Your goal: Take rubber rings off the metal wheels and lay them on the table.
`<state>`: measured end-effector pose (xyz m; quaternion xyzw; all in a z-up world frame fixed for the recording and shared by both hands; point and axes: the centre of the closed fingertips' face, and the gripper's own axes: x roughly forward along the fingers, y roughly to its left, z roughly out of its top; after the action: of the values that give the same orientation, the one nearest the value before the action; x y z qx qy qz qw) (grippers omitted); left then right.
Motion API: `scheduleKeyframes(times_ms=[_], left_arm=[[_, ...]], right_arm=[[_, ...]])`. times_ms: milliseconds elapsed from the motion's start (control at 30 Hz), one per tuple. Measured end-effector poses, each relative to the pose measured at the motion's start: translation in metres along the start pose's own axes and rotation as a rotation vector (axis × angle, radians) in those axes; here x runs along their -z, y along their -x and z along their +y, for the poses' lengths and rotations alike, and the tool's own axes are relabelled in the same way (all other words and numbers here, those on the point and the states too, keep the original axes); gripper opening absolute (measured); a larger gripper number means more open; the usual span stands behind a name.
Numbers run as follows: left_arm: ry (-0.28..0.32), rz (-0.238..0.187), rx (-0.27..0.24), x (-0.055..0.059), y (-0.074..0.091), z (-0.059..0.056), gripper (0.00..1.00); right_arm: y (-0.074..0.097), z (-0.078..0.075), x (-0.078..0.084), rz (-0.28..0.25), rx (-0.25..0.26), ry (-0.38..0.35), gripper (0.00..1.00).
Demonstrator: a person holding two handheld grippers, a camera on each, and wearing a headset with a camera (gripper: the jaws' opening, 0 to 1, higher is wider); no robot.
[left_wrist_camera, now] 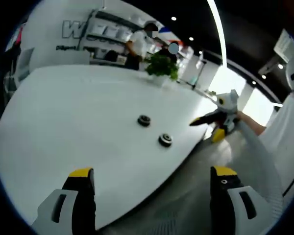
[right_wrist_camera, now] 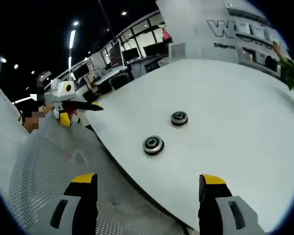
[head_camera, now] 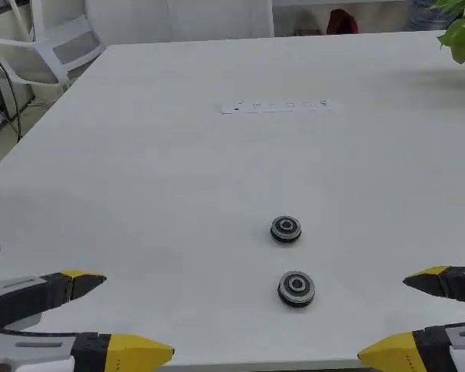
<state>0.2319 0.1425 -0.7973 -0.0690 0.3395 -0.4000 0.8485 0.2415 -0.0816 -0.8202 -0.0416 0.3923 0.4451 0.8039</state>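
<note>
Either side of the near wheel (head_camera: 296, 287), both grippers hang at the table (head_camera: 178, 178) edge: left gripper (head_camera: 137, 316) well to its left, right gripper (head_camera: 382, 318) to its right and closer. Both have jaws spread wide with nothing between them.

Likely reason: a symmetric ready stance. The open jaws bracket the work, so one can pin the metal hub while the other peels.

The far wheel (head_camera: 285, 229) lies flat just beyond the near wheel, a touch left and not touching it. Both wheels lie flat, which should leave the rims reachable from the side. The rubber rings (head_camera: 281, 290) appear as a dark band round each rim, so they are judged still fitted and the task not started.

Hard to read:
- The band is too small to tell rubber from metal groove or how tightly it seats.
- The gripper bodies are cut off by the head view's bottom edge.
- The power strip (head_camera: 275, 106), well beyond the near wheel, has blurred markings.
- The plant (head_camera: 461, 31), far beyond and to the right, is clipped at the corner.
</note>
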Motion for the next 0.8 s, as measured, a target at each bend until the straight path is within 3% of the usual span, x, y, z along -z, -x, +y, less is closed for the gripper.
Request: scheduleKeyframes(times_ms=[800], left_arm=[[0.012, 0.001, -0.010, 0.0012, 0.0010, 0.0022, 1.00]], right_arm=[[0.0008, 0.0001, -0.0003, -0.005, 0.002, -0.004, 0.80]])
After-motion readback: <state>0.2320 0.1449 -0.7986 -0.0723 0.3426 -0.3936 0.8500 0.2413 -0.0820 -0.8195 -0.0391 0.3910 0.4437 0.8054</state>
